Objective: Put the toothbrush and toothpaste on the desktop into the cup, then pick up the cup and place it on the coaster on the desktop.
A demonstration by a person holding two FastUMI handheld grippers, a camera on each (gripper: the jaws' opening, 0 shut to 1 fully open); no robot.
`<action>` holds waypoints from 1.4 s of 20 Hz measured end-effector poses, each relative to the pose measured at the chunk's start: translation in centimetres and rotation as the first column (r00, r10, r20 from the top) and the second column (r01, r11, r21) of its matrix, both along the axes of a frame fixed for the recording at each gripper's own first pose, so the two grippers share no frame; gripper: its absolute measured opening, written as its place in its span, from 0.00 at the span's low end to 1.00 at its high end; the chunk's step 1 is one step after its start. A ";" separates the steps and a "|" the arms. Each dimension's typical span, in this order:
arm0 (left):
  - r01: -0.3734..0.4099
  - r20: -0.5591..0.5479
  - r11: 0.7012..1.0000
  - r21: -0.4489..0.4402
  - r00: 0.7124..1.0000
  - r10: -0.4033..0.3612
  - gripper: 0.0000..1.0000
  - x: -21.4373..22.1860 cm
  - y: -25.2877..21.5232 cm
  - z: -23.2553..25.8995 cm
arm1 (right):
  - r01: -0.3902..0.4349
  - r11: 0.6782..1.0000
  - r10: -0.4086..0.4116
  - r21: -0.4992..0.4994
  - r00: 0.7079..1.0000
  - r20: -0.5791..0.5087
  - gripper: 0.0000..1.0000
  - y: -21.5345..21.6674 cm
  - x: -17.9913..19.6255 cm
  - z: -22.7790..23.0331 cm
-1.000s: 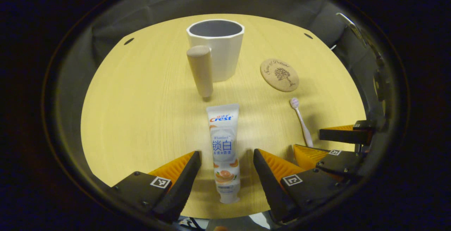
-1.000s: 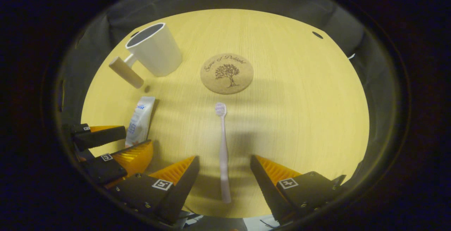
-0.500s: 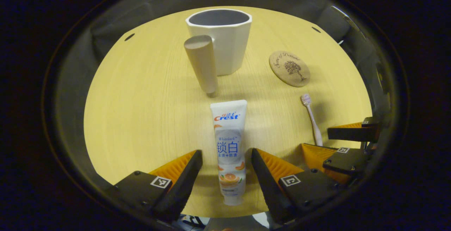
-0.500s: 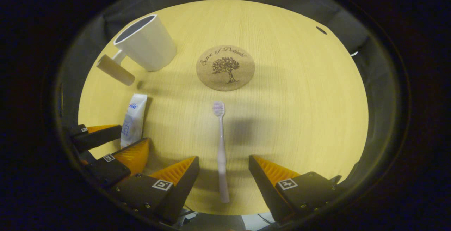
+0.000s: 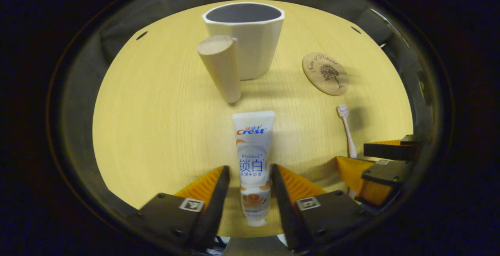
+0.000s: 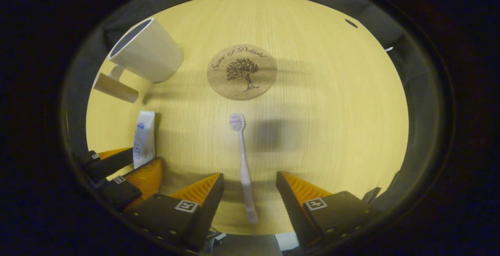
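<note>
Toothpaste (image 5: 254,158) lies between left gripper's (image 5: 247,176) narrowed jaws.

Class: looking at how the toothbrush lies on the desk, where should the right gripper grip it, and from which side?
Grip the toothbrush mid-handle, coming from above with one finger on each side. It lies flat, head toward the coaster, already centred between the open right gripper.

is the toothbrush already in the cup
No, in the right gripper view the toothbrush lies flat on the desktop in front of the coaster, apart from the cup.
</note>
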State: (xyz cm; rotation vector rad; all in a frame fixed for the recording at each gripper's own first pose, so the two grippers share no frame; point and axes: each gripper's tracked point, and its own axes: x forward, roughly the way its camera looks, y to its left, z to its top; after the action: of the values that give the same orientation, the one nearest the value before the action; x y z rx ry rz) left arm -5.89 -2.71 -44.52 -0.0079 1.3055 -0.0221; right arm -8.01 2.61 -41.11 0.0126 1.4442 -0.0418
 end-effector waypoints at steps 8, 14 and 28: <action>-0.002 -0.017 1.000 -0.002 1.000 0.002 0.28 -0.2 -0.2 0.4 | 0.024 0.999 -0.025 0.034 1.000 0.008 0.11 -0.6 0.1 -0.2; -0.011 0.007 1.000 -0.012 1.000 0.011 0.07 -0.3 -0.3 0.5 | 0.058 0.996 -0.059 0.067 0.998 0.014 0.02 -0.7 -0.1 0.2; -0.112 0.072 0.988 -0.104 0.990 0.120 0.07 -2.7 1.0 6.7 | 0.110 0.982 -0.114 0.153 0.993 0.013 0.02 -0.8 -0.2 0.2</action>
State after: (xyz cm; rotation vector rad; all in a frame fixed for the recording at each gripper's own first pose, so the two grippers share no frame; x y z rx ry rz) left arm -8.57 -1.73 -37.84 -0.1671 1.2225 0.0112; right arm -8.17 1.83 -40.87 0.2189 1.4208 -0.0236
